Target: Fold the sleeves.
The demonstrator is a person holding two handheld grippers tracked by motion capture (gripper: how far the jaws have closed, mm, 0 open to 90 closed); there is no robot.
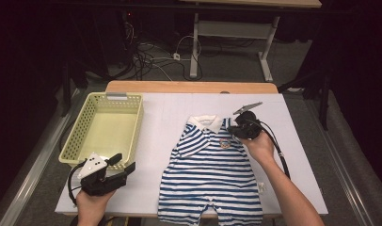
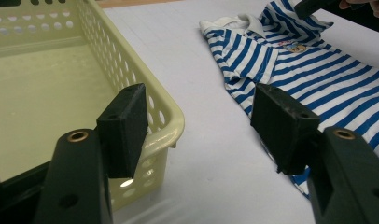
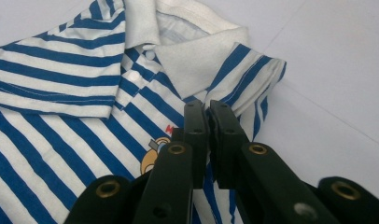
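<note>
pinching the striped romper (image 1: 212,172), right tongs (image 1: 237,128) clamped; left tongs (image 1: 124,165) apart.

1 striped romper (image 1: 211,169), 1 yellow basket (image 1: 132,129), 2 grippers.

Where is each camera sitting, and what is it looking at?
High view: above the table's near edge, looking down at the striped romper and yellow basket; both forearms and claws come in from below.
Left gripper view: rides the left claw, jaws wide apart, facing the basket's corner and the romper.
Right gripper view: rides the right claw, jaws closed, over the romper's white collar.
All three share the romper; the first two also share the basket.
</note>
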